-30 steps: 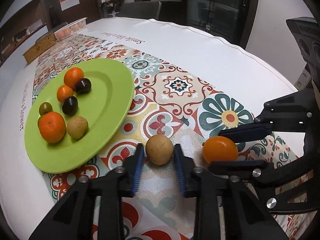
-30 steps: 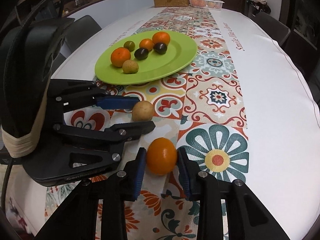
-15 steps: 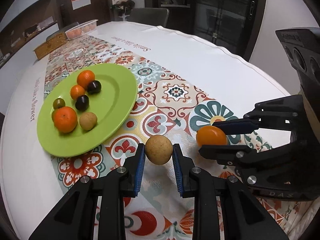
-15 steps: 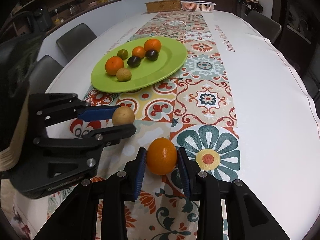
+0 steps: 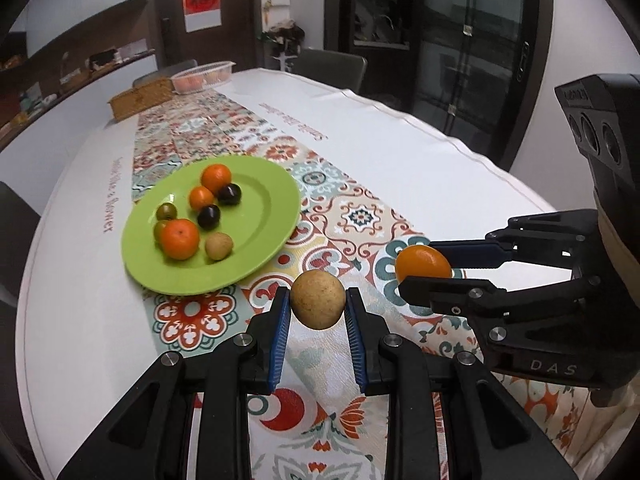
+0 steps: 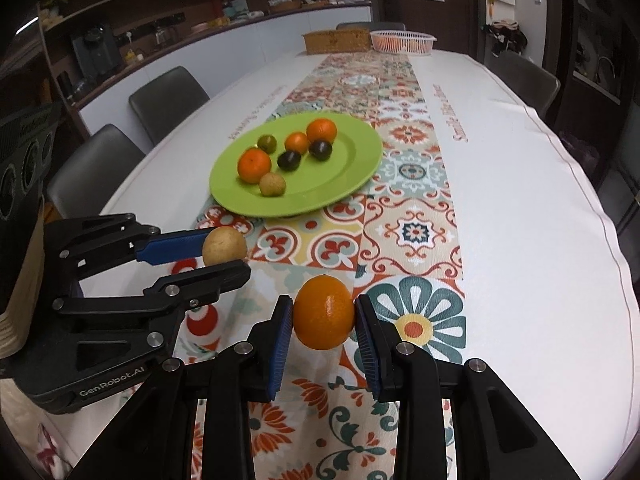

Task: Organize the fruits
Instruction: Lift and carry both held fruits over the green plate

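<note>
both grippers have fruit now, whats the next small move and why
Probably carry both forward over the green plate. The left gripper grips the tan fruit and the right gripper the orange, both short of the plate where the other fruit sits.

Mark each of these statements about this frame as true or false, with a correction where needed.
1. The left gripper is shut on the tan fruit. True.
2. The right gripper is open with nothing between its fingers. False: it is shut on the orange.
3. The green plate holds fruit. True.
4. The plate holds only orange-coloured fruit. False: two dark fruits, a small tan one and a greenish one lie there too.
5. The white basket stands beside the plate. False: it is at the far end of the table.
</note>
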The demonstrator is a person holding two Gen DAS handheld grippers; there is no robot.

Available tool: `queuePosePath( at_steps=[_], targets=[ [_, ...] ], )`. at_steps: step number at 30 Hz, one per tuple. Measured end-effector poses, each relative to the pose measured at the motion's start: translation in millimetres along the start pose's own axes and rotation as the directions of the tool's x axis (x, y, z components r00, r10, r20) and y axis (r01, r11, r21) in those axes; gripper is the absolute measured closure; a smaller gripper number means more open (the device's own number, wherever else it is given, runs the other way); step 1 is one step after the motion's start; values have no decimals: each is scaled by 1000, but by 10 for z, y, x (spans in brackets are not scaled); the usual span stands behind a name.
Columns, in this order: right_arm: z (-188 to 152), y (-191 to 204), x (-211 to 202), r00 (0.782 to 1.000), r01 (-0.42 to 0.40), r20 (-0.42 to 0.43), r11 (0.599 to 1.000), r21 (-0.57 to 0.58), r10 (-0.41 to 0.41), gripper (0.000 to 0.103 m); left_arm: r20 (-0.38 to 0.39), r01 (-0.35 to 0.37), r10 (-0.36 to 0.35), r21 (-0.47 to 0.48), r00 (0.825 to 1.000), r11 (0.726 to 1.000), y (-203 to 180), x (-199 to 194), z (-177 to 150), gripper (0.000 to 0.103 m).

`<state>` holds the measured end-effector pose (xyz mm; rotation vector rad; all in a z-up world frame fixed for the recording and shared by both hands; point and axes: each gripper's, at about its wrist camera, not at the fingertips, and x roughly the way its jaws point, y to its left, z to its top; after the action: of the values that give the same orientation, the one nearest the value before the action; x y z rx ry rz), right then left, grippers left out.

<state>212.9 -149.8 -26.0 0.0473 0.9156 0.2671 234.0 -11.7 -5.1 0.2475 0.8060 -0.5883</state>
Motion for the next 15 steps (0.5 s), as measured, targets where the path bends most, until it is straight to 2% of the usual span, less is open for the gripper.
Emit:
queuePosePath(
  at_steps=[15],
  targets=[
    [280, 75, -215, 996, -38, 77, 999, -37, 41, 70, 55, -75, 80, -83, 995, 994, 88, -275, 147, 76]
  ],
)
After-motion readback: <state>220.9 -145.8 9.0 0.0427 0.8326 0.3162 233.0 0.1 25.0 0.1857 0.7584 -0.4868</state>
